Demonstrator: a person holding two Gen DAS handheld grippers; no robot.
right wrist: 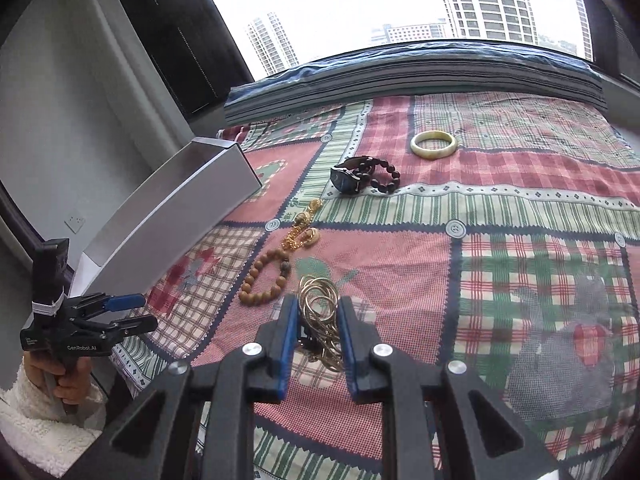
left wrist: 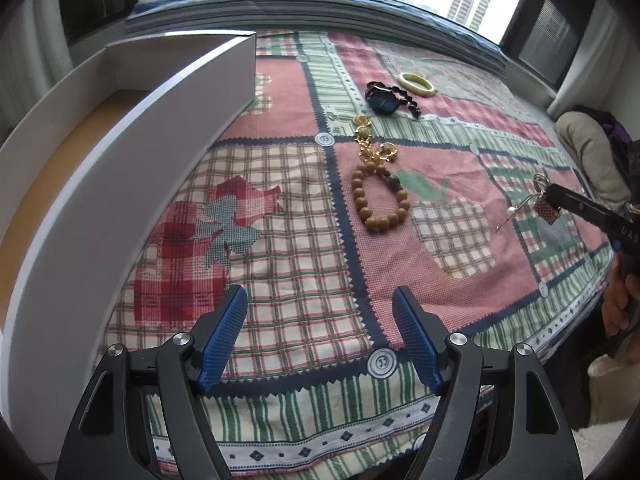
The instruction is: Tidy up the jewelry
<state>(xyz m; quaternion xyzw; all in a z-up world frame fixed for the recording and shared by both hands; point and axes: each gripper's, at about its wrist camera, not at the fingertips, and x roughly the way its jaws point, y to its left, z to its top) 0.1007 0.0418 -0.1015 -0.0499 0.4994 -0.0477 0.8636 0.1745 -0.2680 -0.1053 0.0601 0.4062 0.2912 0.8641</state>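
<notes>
Jewelry lies on a patchwork quilt (left wrist: 280, 280). My right gripper (right wrist: 318, 299) is shut on a bundle of thin gold hoops (right wrist: 318, 290), lifted off the cloth; in the left wrist view that gripper (left wrist: 560, 196) hangs at the right with the hoops (left wrist: 540, 182) dangling. Ahead lie a wooden bead bracelet (left wrist: 358, 196) (right wrist: 260, 264), a gold chain piece (left wrist: 370, 140) (right wrist: 300, 232), a dark watch (left wrist: 380, 98) (right wrist: 346, 180), a dark bead bracelet (right wrist: 394, 178) and a pale jade bangle (left wrist: 404, 78) (right wrist: 434, 154). My left gripper (left wrist: 319, 290) (right wrist: 146, 312) is open and empty beside a white box (left wrist: 120, 168) (right wrist: 172, 216).
The long open box runs along the quilt's left side, its brown floor bare where visible. A stack of grey mats (left wrist: 320, 12) edges the far side below the window. A beige cushion (left wrist: 588, 152) sits at the right. A hand in a fleecy sleeve (right wrist: 60, 380) holds the left gripper.
</notes>
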